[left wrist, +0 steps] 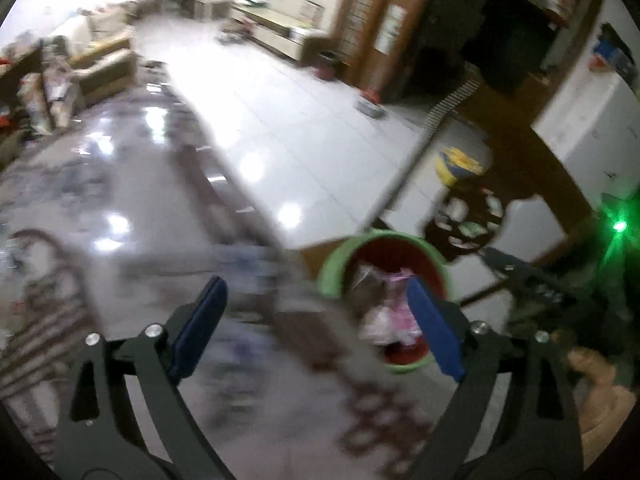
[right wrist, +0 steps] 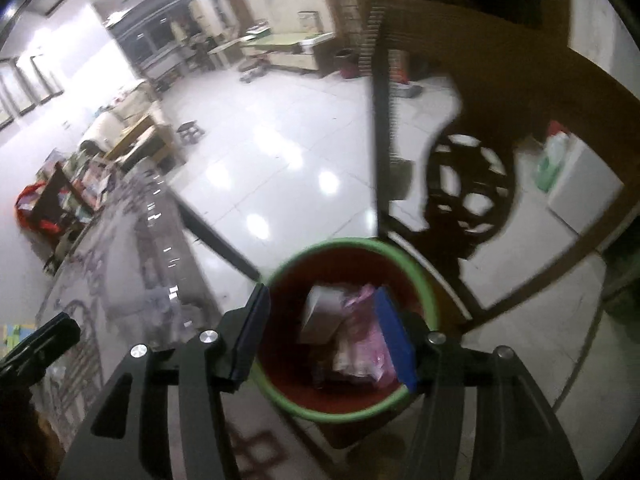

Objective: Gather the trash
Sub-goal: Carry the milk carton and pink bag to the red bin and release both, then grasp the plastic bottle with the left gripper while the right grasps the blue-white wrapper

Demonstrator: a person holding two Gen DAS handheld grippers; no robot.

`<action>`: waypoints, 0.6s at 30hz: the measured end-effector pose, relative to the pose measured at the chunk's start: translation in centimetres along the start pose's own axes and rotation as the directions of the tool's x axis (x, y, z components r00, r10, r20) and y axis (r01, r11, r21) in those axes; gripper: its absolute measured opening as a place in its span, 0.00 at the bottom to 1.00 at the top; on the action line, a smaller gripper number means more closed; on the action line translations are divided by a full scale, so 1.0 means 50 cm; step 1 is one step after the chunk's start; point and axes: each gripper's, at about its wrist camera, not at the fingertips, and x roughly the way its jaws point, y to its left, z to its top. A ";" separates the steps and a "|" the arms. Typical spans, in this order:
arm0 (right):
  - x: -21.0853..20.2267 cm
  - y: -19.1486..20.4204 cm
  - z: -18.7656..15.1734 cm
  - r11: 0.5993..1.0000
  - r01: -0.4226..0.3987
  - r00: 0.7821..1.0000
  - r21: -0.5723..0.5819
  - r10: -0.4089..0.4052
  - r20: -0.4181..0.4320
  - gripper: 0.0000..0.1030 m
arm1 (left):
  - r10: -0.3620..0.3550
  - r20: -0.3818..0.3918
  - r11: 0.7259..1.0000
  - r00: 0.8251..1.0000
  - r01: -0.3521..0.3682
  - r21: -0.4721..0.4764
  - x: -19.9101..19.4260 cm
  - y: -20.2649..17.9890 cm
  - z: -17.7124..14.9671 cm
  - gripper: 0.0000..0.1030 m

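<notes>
No writing is readable in either view; motion blur wipes out any labels. One trash bin (right wrist: 352, 408), green rim, red inside, stands on the floor below both my tools. Inside it: one pale boxy piece (right wrist: 322, 314) and pink-and-white crumpled wrappers (right wrist: 366, 344), count unclear. My left hand-held gripper (left wrist: 316, 320) is released, jaws spread wide, nothing between them; the bin sits behind its right finger. My right hand-held gripper (right wrist: 320, 332) hangs directly over the bin mouth, jaws parted, empty. One glossy patterned surface (left wrist: 120, 184) lies to the left.
</notes>
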 end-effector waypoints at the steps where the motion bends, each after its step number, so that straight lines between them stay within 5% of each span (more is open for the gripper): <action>1: 0.009 0.034 0.001 0.999 -0.025 1.000 -0.027 0.025 -0.011 0.54 | 0.041 0.012 0.999 0.999 -0.041 -0.001 -0.010 0.031 -0.004 0.91; 6: 0.062 0.270 0.002 0.957 -0.218 0.974 -0.189 0.203 -0.095 0.60 | 0.323 0.017 0.946 0.946 -0.323 -0.027 -0.071 0.275 -0.046 0.93; 12: 0.117 0.613 0.005 0.811 -0.454 0.889 -0.367 0.384 -0.251 0.60 | 0.532 -0.030 0.846 0.846 -0.533 -0.003 -0.100 0.525 -0.100 0.95; 15: 0.147 0.778 0.010 0.724 -0.526 0.849 -0.446 0.413 -0.331 0.70 | 0.540 -0.072 0.842 0.838 -0.538 0.044 -0.070 0.602 -0.122 0.95; 18: 0.203 0.927 0.011 0.659 -0.564 0.821 -0.497 0.383 -0.424 0.72 | 0.512 -0.114 0.858 0.851 -0.502 0.107 -0.031 0.651 -0.141 0.95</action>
